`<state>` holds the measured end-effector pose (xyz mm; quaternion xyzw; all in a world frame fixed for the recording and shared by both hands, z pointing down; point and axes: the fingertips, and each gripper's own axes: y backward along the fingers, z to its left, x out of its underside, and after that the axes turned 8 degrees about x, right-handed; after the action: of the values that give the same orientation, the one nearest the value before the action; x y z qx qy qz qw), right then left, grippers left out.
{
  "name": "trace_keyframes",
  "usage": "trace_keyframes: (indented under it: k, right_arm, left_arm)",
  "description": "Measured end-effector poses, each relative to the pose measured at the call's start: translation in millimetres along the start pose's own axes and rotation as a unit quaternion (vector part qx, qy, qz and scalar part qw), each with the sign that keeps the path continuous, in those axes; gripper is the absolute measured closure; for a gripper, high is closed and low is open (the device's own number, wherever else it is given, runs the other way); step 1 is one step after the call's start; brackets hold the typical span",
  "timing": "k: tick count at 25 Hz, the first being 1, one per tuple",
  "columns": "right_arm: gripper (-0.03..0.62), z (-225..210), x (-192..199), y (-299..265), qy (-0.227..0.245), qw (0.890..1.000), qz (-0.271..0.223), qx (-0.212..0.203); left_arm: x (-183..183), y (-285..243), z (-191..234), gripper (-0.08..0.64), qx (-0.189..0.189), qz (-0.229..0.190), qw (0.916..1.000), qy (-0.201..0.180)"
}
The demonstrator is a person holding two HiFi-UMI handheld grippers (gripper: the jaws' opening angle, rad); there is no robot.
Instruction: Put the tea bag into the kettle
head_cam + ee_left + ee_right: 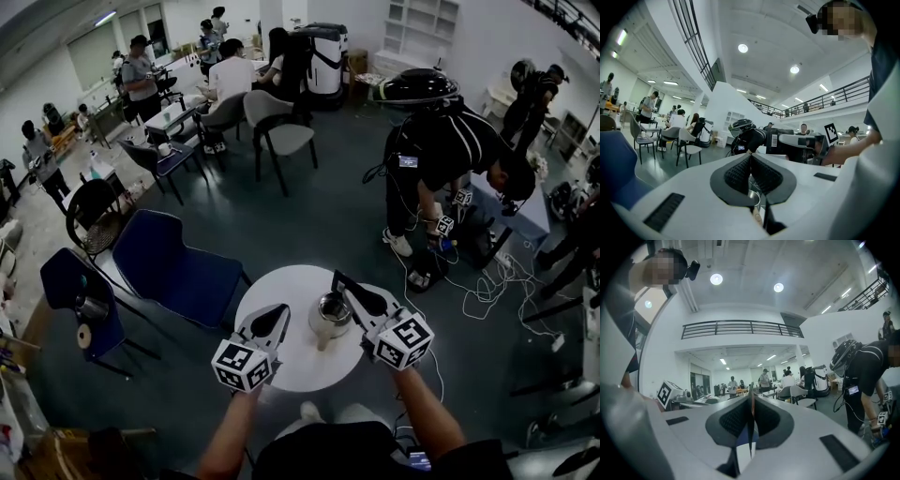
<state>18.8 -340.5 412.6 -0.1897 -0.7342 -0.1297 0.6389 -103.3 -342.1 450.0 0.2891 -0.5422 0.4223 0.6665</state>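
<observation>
An open-topped metal kettle (pixel 330 312) stands near the middle of the small round white table (pixel 309 371). My left gripper (pixel 281 310) is just left of the kettle, shut, with nothing seen between its pads. In the left gripper view, the same gripper (pixel 750 155) shows the kettle rim (pixel 753 194) through the gap under its closed tips. My right gripper (pixel 337 277) sits above the kettle's far right side. In the right gripper view it (pixel 751 397) is shut on a thin flat piece seen edge-on, which looks like the tea bag (pixel 751 423).
Two blue chairs (pixel 173 267) (pixel 80 292) stand left of the table. A person (pixel 450 150) bends over to the right, with cables (pixel 487 283) on the floor there. Grey chairs (pixel 281 131) and seated people are farther back.
</observation>
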Motion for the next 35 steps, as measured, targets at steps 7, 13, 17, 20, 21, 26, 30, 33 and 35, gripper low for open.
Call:
trace_keyframes:
  k: [7, 13, 17, 20, 21, 26, 30, 33, 35]
  right_arm:
    - [0.560, -4, 6, 6, 0.006, 1.000, 0.009, 0.001]
    - [0.560, -10, 13, -2, 0.010, 1.000, 0.020, -0.002]
    - [0.560, -21, 23, -1, 0.012, 0.999, 0.032, -0.006]
    - [0.560, -38, 30, -4, 0.013, 0.999, 0.042, -0.009]
    - [0.560, -43, 33, -5, 0.012, 0.999, 0.046, -0.008]
    - [0.560, -64, 54, -14, 0.017, 0.997, 0.072, -0.012]
    - [0.560, -76, 75, -28, 0.028, 0.995, 0.096, -0.027]
    - [0.560, -82, 88, -42, 0.041, 0.992, 0.112, -0.038]
    - [0.560, -84, 99, -47, 0.050, 0.990, 0.126, -0.045]
  left_arm:
    - [10, 4, -1, 0.543, -0.003, 0.001, 1.0000, 0.007]
    - [22, 4, 8, 0.543, -0.012, 0.004, 0.9998, 0.018]
    - [43, -3, 9, 0.543, -0.019, 0.015, 0.9992, 0.032]
    - [58, -13, 10, 0.543, -0.024, 0.024, 0.9985, 0.043]
    - [62, -15, 10, 0.543, -0.026, 0.026, 0.9982, 0.047]
    - [87, -24, 12, 0.543, -0.042, 0.036, 0.9959, 0.071]
    - [106, -33, 16, 0.543, -0.048, 0.032, 0.9948, 0.084]
    - [114, -37, 24, 0.543, -0.051, 0.024, 0.9945, 0.088]
    - [123, -38, 27, 0.543, -0.055, 0.023, 0.9938, 0.094]
